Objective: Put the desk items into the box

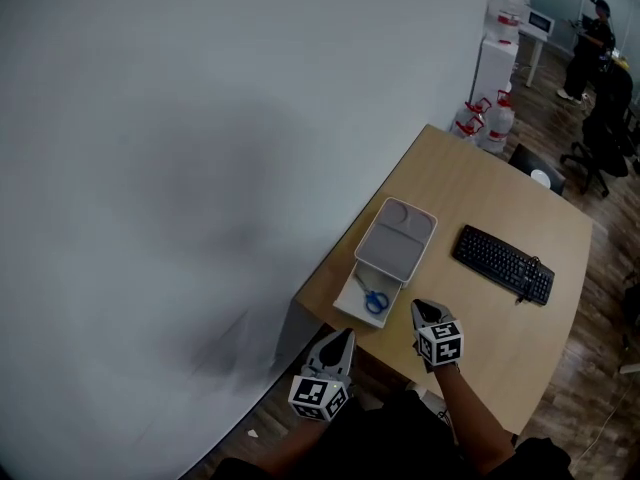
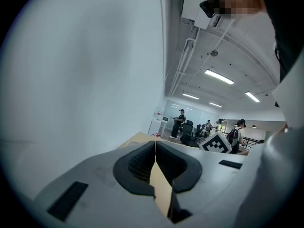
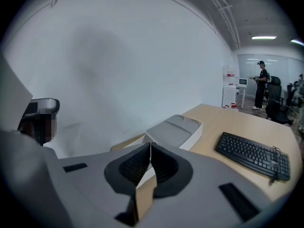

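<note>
The box is a shallow white tray with straight walls, lying at the near left corner of the desk; its near part is uncovered, and in it lie scissors with blue handle loops, their blades too faint against the white to follow. A lid with rounded corners, a white rim and a grey top sunk in two unequal fields lies over the box's far part; whether it rests on the box or only overlaps it from behind cannot be told; in the right gripper view its rim stands clear above the desk top. The keyboard, black, lies right of the lid and well apart from it, slanted across the pale wood, with a dark cable bunched at its right end.

The right gripper hangs over the desk's near edge, just beside the box's near right corner, its tip turned toward the lid; its jaws are pressed together at the tips with nothing between them, and only desk wood shows through the slit lower down. The left gripper is held off the desk's near edge, on the near side of the box; its jaws likewise meet tip to tip and are empty.

A plain white wall runs along the desk's left side; beyond the far end stand water bottles with red handles; farther off a person in black stands on the wooden floor, near a dark office chair.
</note>
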{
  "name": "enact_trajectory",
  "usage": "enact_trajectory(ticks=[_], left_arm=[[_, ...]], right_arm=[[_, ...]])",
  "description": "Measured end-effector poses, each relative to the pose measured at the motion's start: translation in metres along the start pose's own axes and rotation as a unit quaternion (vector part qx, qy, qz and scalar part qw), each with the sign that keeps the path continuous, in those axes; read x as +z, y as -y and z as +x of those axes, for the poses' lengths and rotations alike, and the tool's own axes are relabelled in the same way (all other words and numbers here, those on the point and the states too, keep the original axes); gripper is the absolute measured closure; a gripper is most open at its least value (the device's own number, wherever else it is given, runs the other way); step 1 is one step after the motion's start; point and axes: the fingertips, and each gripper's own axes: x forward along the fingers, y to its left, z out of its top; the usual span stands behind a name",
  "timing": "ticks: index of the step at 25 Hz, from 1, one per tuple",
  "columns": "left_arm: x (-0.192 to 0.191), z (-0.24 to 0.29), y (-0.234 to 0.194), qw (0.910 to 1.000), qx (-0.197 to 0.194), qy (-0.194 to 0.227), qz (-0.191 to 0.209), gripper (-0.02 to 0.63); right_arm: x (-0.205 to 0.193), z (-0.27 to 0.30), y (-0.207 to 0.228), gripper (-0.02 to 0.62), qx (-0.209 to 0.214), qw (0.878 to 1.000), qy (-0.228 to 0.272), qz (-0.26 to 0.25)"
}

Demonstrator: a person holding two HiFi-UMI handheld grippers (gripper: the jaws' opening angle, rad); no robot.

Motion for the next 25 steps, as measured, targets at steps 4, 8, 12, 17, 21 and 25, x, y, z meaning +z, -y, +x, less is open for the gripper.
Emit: enact_trajectory(ticks=[4,8,12,17,21,25], left_arm=[[0.008,0.024,0.036,0.9990,-0.042,0.002,0.012,0.589],[0.018,0.051,0.078,0.9944,-0.102,0.001,0.025,0.589],[0.018,0.081,0.120,0.9875,-0.154,0.000,0.035,0.589],[0.012,0.118,0.177,0.9748,-0.218,-0.004,0.047,0.589],[0.005,0.139,0.220,0.9637,-0.261,-0.012,0.056,0.590],[0.000,0.156,0.257,0.9547,-0.292,-0.013,0.058,0.589]], right_arm=[[0.017,-0.049,0.017,0.532,-0.025,0.999,0.038,0.009],[0.023,-0.105,0.040,0.534,-0.076,0.994,0.068,0.039],[0.021,-0.155,0.069,0.534,-0.140,0.985,0.094,0.038],[0.013,-0.214,0.110,0.534,-0.201,0.971,0.119,0.051],[0.001,-0.260,0.140,0.534,-0.239,0.957,0.142,0.084],[-0.012,-0.297,0.160,0.534,-0.277,0.945,0.149,0.094]])
